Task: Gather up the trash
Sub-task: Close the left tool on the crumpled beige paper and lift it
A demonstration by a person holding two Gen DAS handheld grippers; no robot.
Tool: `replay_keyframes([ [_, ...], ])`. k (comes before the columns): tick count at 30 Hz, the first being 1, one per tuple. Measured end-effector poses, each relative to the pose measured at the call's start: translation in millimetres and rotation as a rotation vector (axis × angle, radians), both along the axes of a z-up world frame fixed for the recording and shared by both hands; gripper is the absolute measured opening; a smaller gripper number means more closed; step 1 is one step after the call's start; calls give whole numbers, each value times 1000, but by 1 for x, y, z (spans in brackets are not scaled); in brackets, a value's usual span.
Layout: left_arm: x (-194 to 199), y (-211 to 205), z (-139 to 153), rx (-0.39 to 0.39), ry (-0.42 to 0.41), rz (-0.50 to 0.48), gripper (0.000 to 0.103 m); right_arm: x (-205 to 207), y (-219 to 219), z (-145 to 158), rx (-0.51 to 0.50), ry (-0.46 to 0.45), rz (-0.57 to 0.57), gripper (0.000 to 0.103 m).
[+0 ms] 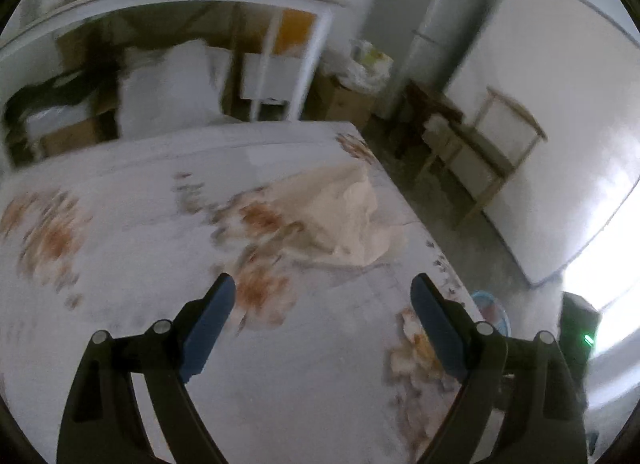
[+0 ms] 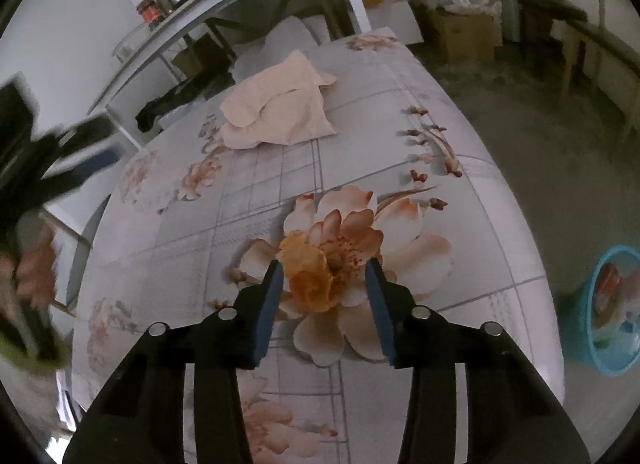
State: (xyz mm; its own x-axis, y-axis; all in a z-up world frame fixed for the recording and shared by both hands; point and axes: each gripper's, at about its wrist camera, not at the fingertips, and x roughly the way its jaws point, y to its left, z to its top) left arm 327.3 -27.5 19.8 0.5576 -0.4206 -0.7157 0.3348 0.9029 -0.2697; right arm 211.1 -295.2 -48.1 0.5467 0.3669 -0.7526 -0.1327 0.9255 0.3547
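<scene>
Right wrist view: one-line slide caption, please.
Right gripper straddles orange peel scraps on floral tablecloth, jaws not yet touching them; blue plastic bin waits on the floor.

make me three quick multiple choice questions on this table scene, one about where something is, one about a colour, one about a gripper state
1. Where is the orange peel?
A. inside the bin
B. on the table between the right gripper's fingers
C. under the cloth

2. What colour is the bin on the floor beside the table?
A. red
B. black
C. light blue

3. How does the left gripper stand?
A. wide open with nothing between its fingers
B. shut on the cloth
C. shut on the peel

Answers:
1. B: the peel lies on the flowered tablecloth between the blue pads of the right gripper, which do not clearly press on it yet.
2. C: its rim and wall show light blue in the right wrist view.
3. A: its fingers stand far apart over bare tablecloth, short of the beige cloth.
</scene>
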Motion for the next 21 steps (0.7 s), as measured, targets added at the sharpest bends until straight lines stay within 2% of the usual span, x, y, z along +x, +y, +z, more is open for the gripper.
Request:
replay_keyframes([
  [3, 33, -29, -14, 26, 28, -42, 87, -3, 5, 1, -41, -19, 24, 38],
  [5, 45, -43, -20, 60, 11, -45, 87, -3, 9, 1, -62, -25, 41, 36],
  [10, 62, -85, -38, 223, -76, -151, 87, -4, 17, 2, -103, -37, 86, 33],
  [11, 66, -93, -45, 271, -79, -170, 87, -3, 18, 2, -105, -38, 89, 32],
  [14, 76, -100, -59, 313, -52, -179, 86, -5, 19, 1, -106, -41, 98, 28],
  [16, 82, -101, -67, 315, -31, -179, 78, -7, 20, 1, -110, -45, 103, 26],
  [21, 92, -95, -84, 301, 39, -153, 46, -9, 23, 0, -121, -56, 105, 19],
])
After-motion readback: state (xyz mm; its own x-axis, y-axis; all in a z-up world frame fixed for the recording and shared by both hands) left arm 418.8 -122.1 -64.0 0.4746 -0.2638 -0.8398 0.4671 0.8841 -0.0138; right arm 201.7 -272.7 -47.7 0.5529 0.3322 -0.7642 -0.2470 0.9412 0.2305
